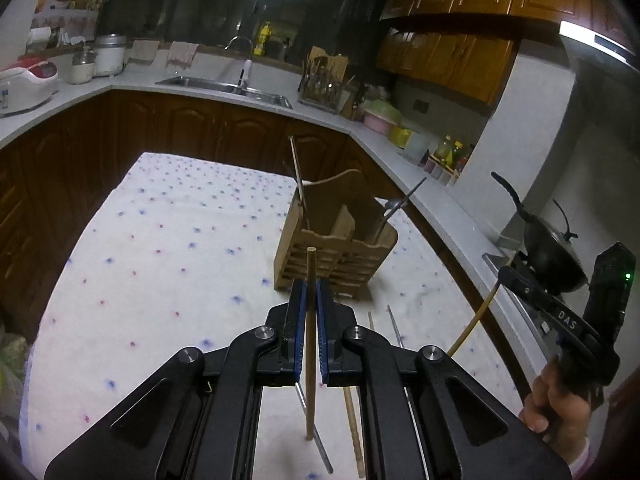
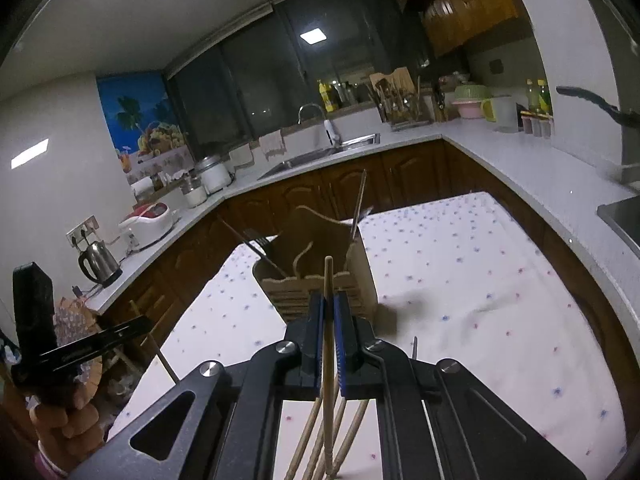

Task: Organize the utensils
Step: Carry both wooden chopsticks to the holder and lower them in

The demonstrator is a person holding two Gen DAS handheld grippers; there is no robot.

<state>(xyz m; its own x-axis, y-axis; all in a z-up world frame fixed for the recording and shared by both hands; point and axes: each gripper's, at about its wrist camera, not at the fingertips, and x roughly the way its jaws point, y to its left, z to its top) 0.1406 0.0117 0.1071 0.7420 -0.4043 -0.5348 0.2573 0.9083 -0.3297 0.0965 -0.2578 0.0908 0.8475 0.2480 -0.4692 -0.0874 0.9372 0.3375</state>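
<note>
Wooden utensil holder [image 1: 336,248], slatted front, several compartments, standing on the white dotted tablecloth [image 1: 160,240] toward its far right part; one chopstick [image 1: 298,176] stands upright in the left rear compartment, and a metal spoon [image 1: 394,208] leans out of the right one. Left gripper [image 1: 311,300]: blue-padded jaws clenched on a single wooden chopstick [image 1: 310,320], held upright just in front of the holder, its tip level with the holder's front rim. Right gripper [image 2: 328,312]: jaws likewise clamped on a wooden chopstick [image 2: 328,320], upright, directly before the holder [image 2: 320,276]. Loose stock on the cloth beneath the grippers: further wooden chopsticks [image 2: 308,440] lying fanned, plus a metal chopstick [image 1: 316,436] and another [image 1: 394,326] nearer the holder. Surroundings: kitchen counter [image 1: 420,184] wrapping round behind, sink [image 1: 224,86] with faucet, rice cooker [image 1: 26,84] at far left, black wok [image 1: 552,256] at right, kettle [image 2: 98,262] in the right wrist view.
</note>
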